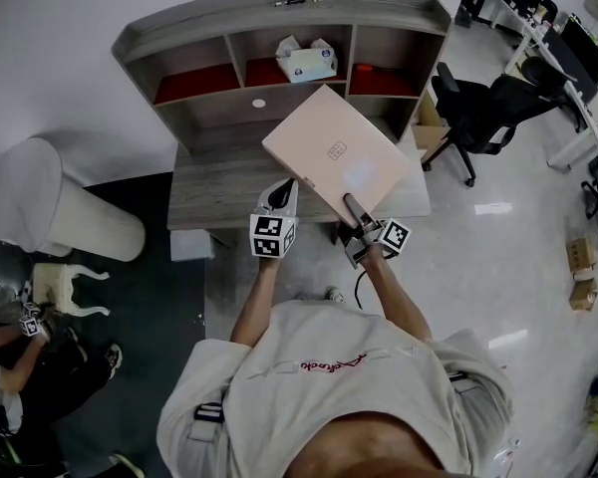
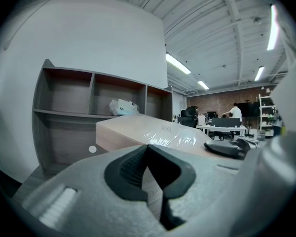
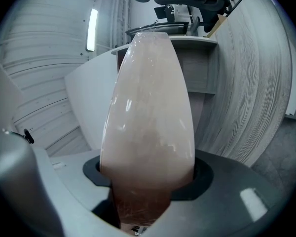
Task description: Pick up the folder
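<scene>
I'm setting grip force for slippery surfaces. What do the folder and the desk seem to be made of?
The folder is pale pink, likely plastic or laminated card with a glossy skin, judging by the bright reflections on it. The desk is grey wood-grain board with a matte finish, probably laminate rather than solid wood; the look leaves that open.

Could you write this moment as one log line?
right gripper: shut on folder | folder: tilted over desk | left gripper: shut, empty
</scene>
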A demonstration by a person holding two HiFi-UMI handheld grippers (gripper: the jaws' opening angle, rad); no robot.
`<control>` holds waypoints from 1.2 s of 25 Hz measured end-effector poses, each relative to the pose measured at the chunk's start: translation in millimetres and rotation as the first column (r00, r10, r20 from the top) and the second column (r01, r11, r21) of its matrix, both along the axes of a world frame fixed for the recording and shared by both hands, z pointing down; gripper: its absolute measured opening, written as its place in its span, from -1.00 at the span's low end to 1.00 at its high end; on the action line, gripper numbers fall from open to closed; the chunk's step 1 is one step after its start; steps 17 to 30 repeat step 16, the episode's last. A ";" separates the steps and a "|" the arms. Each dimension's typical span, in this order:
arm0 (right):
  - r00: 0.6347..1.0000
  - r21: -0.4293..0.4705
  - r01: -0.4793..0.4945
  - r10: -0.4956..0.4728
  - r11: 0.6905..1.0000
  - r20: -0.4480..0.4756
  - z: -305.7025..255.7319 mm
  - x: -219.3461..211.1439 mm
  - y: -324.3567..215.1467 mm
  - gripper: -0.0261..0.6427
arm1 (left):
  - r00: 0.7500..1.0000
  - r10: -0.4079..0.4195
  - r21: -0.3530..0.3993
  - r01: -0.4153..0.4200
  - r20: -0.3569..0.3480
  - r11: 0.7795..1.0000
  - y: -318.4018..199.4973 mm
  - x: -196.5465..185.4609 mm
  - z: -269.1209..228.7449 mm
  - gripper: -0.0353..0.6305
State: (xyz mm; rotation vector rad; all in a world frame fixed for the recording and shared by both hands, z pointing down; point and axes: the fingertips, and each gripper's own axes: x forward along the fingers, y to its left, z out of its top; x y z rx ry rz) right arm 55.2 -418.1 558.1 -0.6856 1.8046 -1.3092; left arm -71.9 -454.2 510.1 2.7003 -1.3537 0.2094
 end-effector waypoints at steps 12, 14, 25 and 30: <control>1.000 0.006 -0.005 0.005 1.000 -0.010 0.9 -1.2 -7.6 -0.08 | 1.000 -0.014 0.001 0.014 0.000 1.000 -7.5 -7.1 0.8 -0.89; 1.000 0.006 -0.007 0.007 1.000 -0.009 1.4 -0.4 -10.1 -0.08 | 1.000 -0.015 0.002 0.015 -0.002 1.000 -10.1 -7.1 1.1 -0.89; 1.000 0.004 -0.008 0.008 1.000 -0.006 1.9 0.4 -12.7 -0.08 | 1.000 -0.016 0.002 0.016 -0.003 1.000 -13.0 -7.1 1.7 -0.89; 1.000 0.004 -0.008 0.008 1.000 -0.006 1.9 0.4 -12.7 -0.08 | 1.000 -0.016 0.002 0.016 -0.003 1.000 -13.0 -7.1 1.7 -0.89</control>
